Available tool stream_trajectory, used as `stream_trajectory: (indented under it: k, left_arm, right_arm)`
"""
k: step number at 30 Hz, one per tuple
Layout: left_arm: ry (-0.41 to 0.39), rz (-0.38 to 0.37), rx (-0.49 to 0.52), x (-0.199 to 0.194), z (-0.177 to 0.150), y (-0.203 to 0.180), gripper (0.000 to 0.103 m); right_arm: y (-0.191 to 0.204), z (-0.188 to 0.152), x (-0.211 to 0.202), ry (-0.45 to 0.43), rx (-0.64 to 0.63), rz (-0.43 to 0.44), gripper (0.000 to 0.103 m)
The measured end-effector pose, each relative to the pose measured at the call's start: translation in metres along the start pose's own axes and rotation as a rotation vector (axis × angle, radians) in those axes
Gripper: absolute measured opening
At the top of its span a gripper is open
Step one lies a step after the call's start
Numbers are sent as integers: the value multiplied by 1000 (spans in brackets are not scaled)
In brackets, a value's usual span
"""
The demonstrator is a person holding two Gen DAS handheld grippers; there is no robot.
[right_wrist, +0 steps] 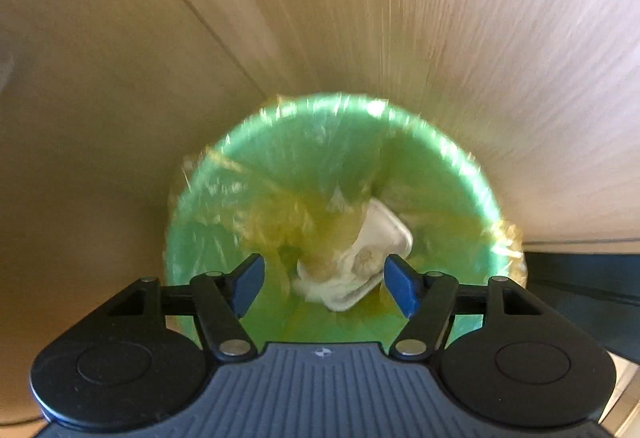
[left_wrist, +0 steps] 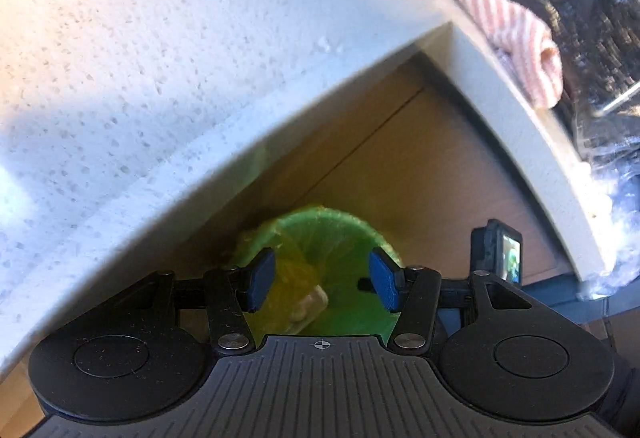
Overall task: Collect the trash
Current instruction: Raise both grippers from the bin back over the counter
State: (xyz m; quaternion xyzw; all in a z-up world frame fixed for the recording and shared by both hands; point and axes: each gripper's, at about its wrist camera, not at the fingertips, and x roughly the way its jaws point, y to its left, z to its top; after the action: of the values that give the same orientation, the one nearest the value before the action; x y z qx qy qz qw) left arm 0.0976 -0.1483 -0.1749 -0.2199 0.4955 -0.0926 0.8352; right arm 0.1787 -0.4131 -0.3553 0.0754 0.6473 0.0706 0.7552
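Speckled white tabletop fills most of my left wrist view, its edge curving over a wooden floor. Below that edge stands the green bin with its thin liner, and a pale crumpled piece of trash lies inside. My left gripper hangs above the bin with its fingers spread wide and nothing between them. At the far right a striped cloth lies on the tabletop.

From the right wrist I look almost straight down into the bin — the white trash sits at the bottom, well below the right gripper, whose fingers stand apart and empty.

I judge the drop is done — this piece is binned. Next I need to lift both hands back to the tabletop and look for any remaining litter, keeping clear of the edge as I rise.
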Motion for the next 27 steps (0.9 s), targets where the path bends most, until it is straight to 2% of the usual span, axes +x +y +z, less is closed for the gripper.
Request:
stream_trajectory:
  k: [4, 6, 8, 11, 19, 22, 24, 27]
  left_arm:
    - [-24, -14, 99, -19, 4, -10, 55]
    - [-48, -50, 133, -32, 7, -15, 55]
    - [-82, -90, 164, -49, 12, -19, 54]
    - [-155, -112, 214, -79, 15, -22, 54]
    - [-298, -102, 202, -140, 14, 1, 54]
    - [-332, -94, 167, -156, 15, 14, 54]
    - [-345, -84, 165, -163, 17, 22, 54]
    - [-343, -72, 153, -173, 16, 38, 54]
  right_arm:
    - [16, 9, -33, -89, 3, 3, 67]
    - [26, 14, -59, -159, -4, 10, 67]
    - [41, 16, -85, -231, -17, 24, 67]
    - [62, 19, -123, -341, -36, 44, 67]
    - [117, 22, -200, -543, -132, 86, 67]
    - [140, 13, -220, -583, -186, 109, 67]
    - [160, 8, -226, -595, -269, 113, 68]
    - [187, 13, -229, -532, -405, 109, 72]
